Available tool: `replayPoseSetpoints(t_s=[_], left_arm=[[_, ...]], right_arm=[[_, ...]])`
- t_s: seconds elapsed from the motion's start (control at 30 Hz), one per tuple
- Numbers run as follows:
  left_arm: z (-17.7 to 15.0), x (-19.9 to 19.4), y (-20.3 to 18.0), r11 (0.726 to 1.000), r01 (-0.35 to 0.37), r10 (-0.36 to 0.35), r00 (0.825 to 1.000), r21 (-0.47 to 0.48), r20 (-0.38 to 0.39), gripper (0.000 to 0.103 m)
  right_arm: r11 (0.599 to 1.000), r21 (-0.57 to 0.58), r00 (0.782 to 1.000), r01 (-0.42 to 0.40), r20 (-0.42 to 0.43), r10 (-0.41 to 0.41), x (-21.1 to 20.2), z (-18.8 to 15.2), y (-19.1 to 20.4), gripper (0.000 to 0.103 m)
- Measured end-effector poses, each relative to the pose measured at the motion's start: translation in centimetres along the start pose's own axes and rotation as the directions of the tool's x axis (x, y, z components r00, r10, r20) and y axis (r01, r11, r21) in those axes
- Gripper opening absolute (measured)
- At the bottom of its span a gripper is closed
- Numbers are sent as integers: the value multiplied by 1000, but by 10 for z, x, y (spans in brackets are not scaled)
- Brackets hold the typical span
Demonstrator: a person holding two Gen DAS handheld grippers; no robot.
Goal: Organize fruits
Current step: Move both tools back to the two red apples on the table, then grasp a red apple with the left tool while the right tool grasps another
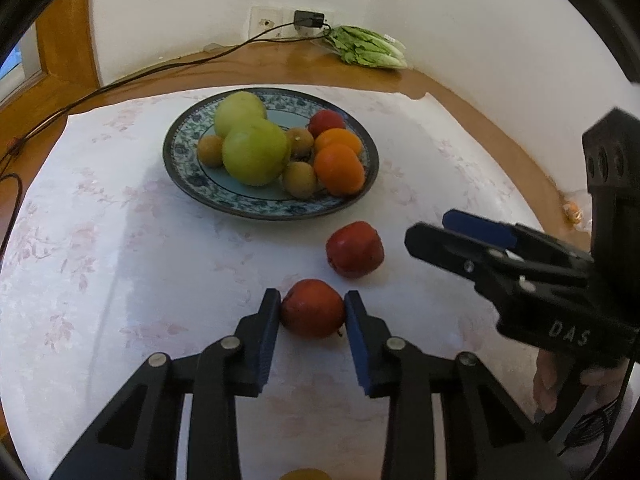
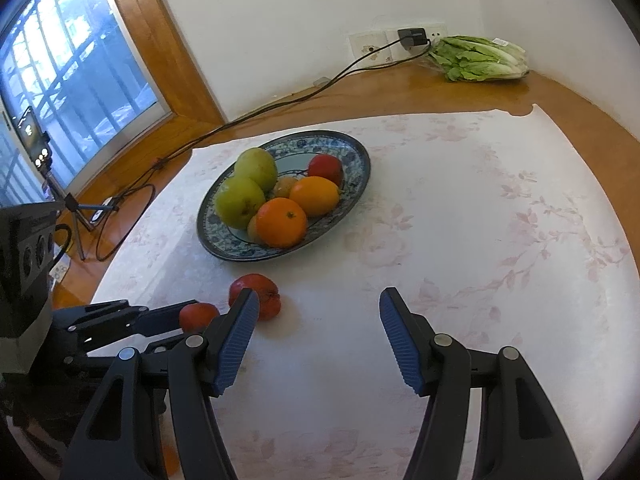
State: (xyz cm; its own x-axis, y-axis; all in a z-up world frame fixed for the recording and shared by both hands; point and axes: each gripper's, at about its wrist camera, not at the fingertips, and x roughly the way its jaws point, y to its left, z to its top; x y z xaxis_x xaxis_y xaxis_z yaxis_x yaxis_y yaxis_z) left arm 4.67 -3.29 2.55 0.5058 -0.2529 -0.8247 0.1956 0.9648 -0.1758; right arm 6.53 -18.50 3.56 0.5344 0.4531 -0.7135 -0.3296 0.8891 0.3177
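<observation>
A blue patterned plate (image 1: 256, 206) (image 2: 362, 160) holds two green pears, two oranges (image 1: 340, 168), several kiwis and a red fruit. My left gripper (image 1: 312, 304) is shut on a red apple (image 1: 312, 308) that rests on the white cloth; it also shows in the right wrist view (image 2: 198, 316). A second red apple (image 1: 354, 249) (image 2: 266, 290) lies loose just beyond it. My right gripper (image 2: 316, 304) is open and empty above the cloth, right of both apples; it shows in the left wrist view (image 1: 448, 228).
A bag of lettuce (image 1: 366, 48) (image 2: 478, 58) lies at the back by the wall socket with a charger (image 1: 308, 19). A black cable (image 1: 120, 84) runs along the wooden table's left. A phone on a tripod (image 2: 38, 148) stands by the window.
</observation>
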Motion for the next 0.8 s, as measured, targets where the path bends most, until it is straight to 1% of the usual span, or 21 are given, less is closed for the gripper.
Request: replayPoseSetpoints(t_s=[0.1,0.23,0.33,0.53,0.63,0.7,0.8], left_arm=[[3,-3,8,1000,-23,23,1000,-20,14,34],[4,-5,23,996,-70,72,997,-57,29,34],[6,-8,35,989,-120,123,991,-81,43,34],[7,-8,55,980,-146,153,987,-138,41,34],[5,-9,58,979,-140,148,988,-147,41,34],[5,-10,59,979,-142,149,988,-145,42,34],[5,-9,58,979,-144,152,987,-141,46,34]], right_arm=[[999,-16,999,-31,-8,31,1,0,5,64],[998,-44,999,-40,-20,39,4,-1,12,64],[997,-63,998,-43,-38,41,9,-1,19,64],[991,-122,996,-52,-72,43,17,6,36,61],[989,-138,996,-45,-88,33,26,6,41,54],[991,-125,995,-40,-91,29,31,5,40,46],[993,-116,996,-36,-90,25,35,4,38,43]])
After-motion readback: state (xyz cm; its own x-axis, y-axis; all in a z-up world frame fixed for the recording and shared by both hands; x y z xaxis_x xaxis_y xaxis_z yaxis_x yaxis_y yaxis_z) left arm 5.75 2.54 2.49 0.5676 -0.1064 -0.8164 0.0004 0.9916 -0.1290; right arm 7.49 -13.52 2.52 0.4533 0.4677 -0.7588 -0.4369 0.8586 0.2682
